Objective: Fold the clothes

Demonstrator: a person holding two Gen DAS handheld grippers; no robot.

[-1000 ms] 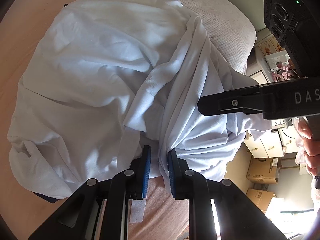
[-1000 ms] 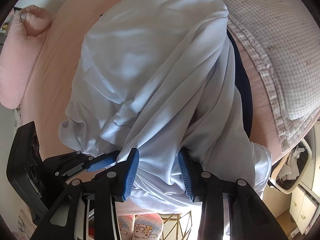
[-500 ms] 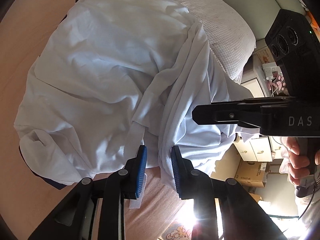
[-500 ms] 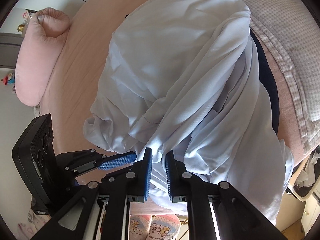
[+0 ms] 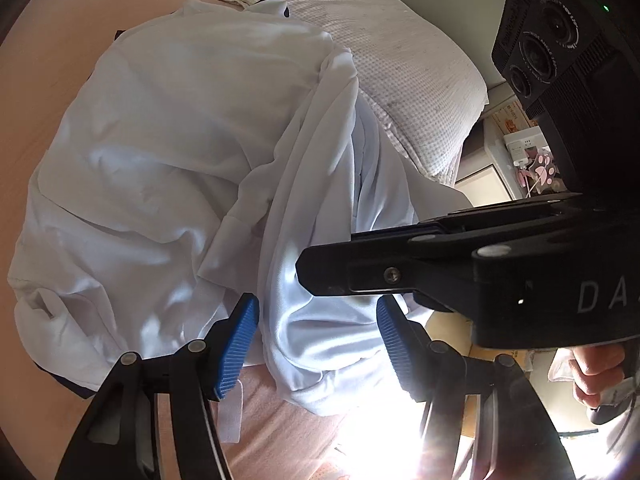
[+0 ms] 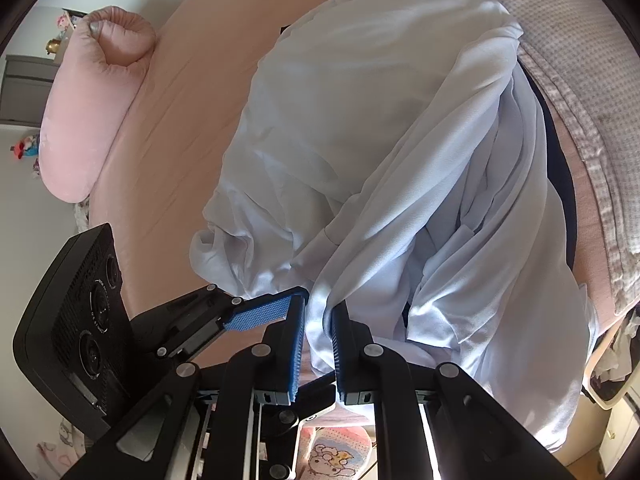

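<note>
A crumpled white cotton garment (image 5: 192, 168) lies heaped on a pink-sheeted bed (image 5: 52, 80), beside a white checked quilt (image 5: 392, 48). The left wrist view shows the left hand-held gripper (image 5: 318, 334) spread wide around a hanging fold at the bed's edge, and the person's hand (image 5: 596, 372) on the right hand-held gripper's handle. Only the right wrist view shows the right hand-held gripper (image 6: 319, 344) pinched narrowly on a bunch of that cloth, and a pink pillow (image 6: 88, 112) across the bed.
</note>
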